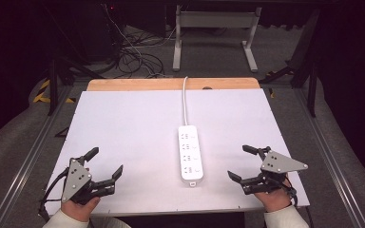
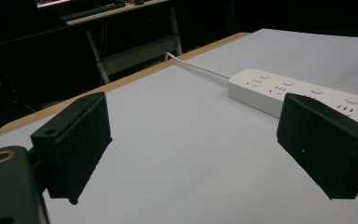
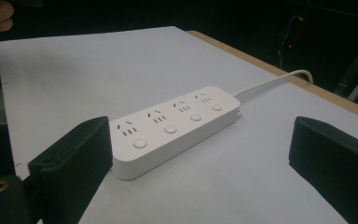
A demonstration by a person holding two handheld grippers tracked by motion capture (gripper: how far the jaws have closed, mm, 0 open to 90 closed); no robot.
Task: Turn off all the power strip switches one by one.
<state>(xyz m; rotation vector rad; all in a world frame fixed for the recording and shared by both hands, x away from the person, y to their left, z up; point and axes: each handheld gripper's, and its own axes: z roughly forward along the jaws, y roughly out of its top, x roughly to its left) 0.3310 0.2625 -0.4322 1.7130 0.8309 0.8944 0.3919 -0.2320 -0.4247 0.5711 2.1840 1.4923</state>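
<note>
A white power strip (image 1: 190,153) with several sockets and round buttons lies lengthwise near the middle of the white table top (image 1: 128,123). Its white cord (image 1: 186,99) runs off the far edge. My left gripper (image 1: 106,163) rests at the front left, open, with nothing between its jaws. At the front right my right gripper (image 1: 242,162) is open too, jaws empty, a hand's width right of the strip. The left gripper view has the power strip (image 2: 303,93) beyond the gripper (image 2: 193,149). In the right gripper view the power strip (image 3: 175,128) lies between and beyond the jaws of that gripper (image 3: 200,172).
A wooden strip (image 1: 171,84) borders the table's far edge. Beyond it stand a white metal desk frame (image 1: 214,33) and loose cables (image 1: 133,57) on the floor. Metal rails (image 1: 33,152) run along both sides of the table.
</note>
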